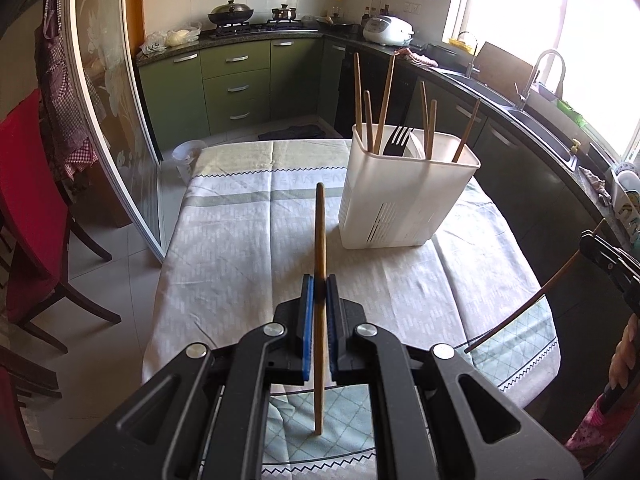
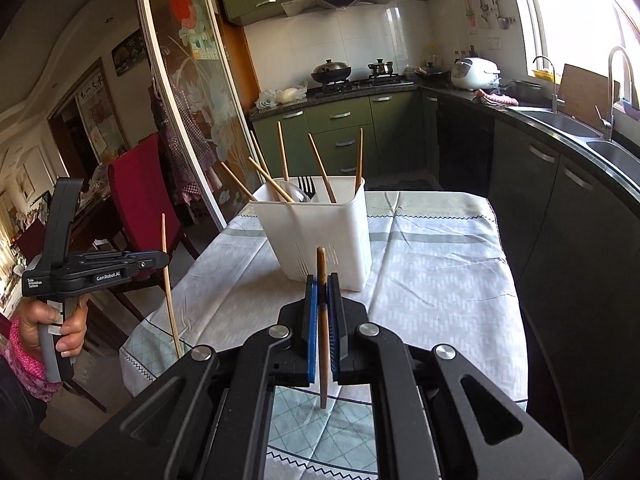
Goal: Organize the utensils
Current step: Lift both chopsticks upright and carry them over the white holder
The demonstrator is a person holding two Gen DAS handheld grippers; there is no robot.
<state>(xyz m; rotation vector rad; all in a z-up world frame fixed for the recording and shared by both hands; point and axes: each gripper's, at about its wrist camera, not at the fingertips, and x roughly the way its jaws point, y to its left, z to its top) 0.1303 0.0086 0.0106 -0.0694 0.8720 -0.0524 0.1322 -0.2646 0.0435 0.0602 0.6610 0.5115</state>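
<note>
A white plastic utensil holder point(image 1: 404, 196) stands on the table and also shows in the right wrist view point(image 2: 320, 232). It holds several wooden chopsticks point(image 1: 385, 96) and a black fork point(image 1: 398, 140). My left gripper point(image 1: 319, 284) is shut on a wooden chopstick point(image 1: 319, 232), held upright above the table, short of the holder. My right gripper point(image 2: 322, 284) is shut on another wooden chopstick point(image 2: 322, 312), also upright and just short of the holder. The left gripper also shows in the right wrist view point(image 2: 160, 260), and the right gripper in the left wrist view point(image 1: 588, 244).
The table carries a pale patterned cloth point(image 1: 248, 248). A red chair point(image 1: 32, 216) stands to the left beside a glass sliding door point(image 1: 108, 120). Green kitchen cabinets point(image 1: 236, 80) lie behind, and a dark counter with sinks point(image 1: 532, 120) runs along the right.
</note>
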